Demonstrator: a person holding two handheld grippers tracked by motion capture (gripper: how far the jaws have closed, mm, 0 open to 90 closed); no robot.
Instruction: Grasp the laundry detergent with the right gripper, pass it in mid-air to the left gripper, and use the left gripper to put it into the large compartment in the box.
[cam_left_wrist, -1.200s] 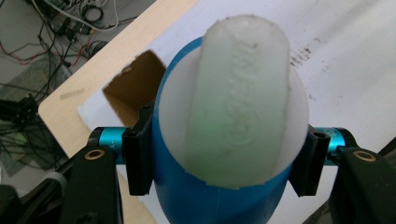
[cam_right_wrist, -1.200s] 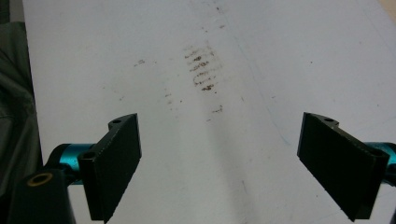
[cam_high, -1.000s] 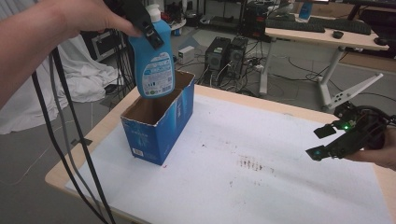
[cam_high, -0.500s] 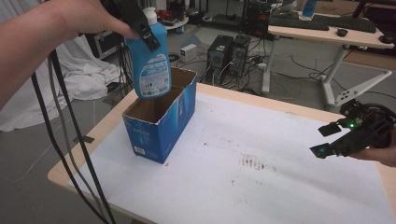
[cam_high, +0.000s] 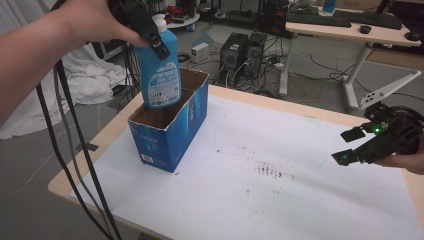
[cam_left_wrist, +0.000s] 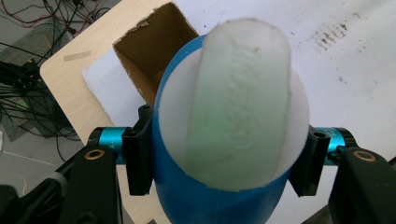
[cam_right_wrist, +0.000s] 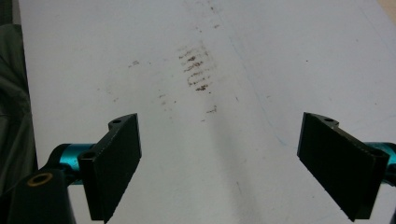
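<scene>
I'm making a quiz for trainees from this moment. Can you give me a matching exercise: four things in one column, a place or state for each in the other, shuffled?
Things:
1. blue bottle
2. cardboard box
3. right gripper
4. white sheet

Places or states:
A. jaws wide apart, nothing between them
B. spread over the tabletop, with dark smudges
C. clamped by the left gripper above the box opening
D. standing open-topped near the table's left edge

Pairs: 1-C, 2-D, 3-A, 4-B

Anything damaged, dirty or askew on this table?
Yes: the white table cover carries brown smear marks near its middle, also visible in the right gripper view. The open blue cardboard box has a ragged, torn top rim. The blue plastic bottle hangs slightly tilted.
</scene>
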